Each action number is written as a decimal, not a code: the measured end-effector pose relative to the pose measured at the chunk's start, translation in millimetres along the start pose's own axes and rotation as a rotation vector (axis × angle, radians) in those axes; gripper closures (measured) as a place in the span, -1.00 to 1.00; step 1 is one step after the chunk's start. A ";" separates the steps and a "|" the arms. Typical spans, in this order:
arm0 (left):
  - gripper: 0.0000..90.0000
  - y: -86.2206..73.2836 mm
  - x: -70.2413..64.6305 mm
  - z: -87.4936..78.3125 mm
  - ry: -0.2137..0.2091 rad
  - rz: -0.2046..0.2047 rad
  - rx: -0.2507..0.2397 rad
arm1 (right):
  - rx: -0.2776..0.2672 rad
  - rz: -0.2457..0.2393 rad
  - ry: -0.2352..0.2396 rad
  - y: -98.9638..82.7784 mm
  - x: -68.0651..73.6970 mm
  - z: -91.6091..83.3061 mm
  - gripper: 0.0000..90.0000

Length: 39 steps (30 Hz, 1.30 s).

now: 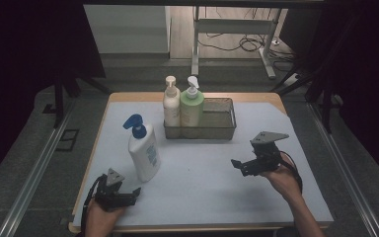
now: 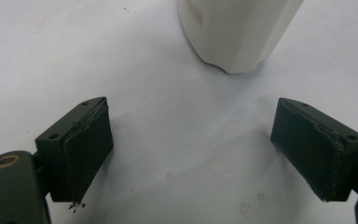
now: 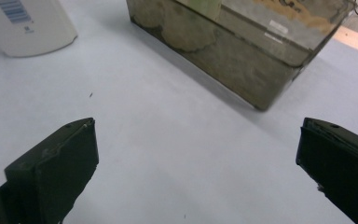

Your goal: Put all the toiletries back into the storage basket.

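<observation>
Jaws of left gripper [image 2: 191,149] gape, white bottle [image 2: 237,32] just ahead, untouched.

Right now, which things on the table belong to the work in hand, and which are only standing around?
In the work:
- white bottle with blue pump
- left gripper, open
- right gripper, open
- mesh basket

Standing by:
- cream pump bottle, in the basket
- green pump bottle, in the basket
</observation>
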<state>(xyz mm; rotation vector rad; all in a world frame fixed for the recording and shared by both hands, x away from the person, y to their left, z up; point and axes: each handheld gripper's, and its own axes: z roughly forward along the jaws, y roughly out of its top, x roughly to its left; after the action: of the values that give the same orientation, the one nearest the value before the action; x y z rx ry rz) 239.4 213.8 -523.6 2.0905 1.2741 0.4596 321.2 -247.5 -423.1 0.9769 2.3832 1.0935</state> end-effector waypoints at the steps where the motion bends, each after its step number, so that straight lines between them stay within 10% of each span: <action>1: -0.73 0.0 0.0 0.0 0.000 0.000 0.000 | -0.002 0.005 -0.003 -7.5 0.1 -4.1 -1.00; 20: -0.73 0.0 -0.2 0.0 0.000 -0.003 0.001 | -0.003 0.099 -0.037 -73.3 -2.6 -6.0 -1.00; 39: -0.72 1.0 -0.2 -0.5 0.000 -0.002 0.003 | 0.122 0.104 -0.073 -113.1 -8.6 17.2 -1.00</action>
<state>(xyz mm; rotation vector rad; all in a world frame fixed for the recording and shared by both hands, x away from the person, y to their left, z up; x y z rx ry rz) 239.6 213.4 -522.6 2.0916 1.2781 0.4567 286.3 -297.3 -520.3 1.1736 2.3869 0.9396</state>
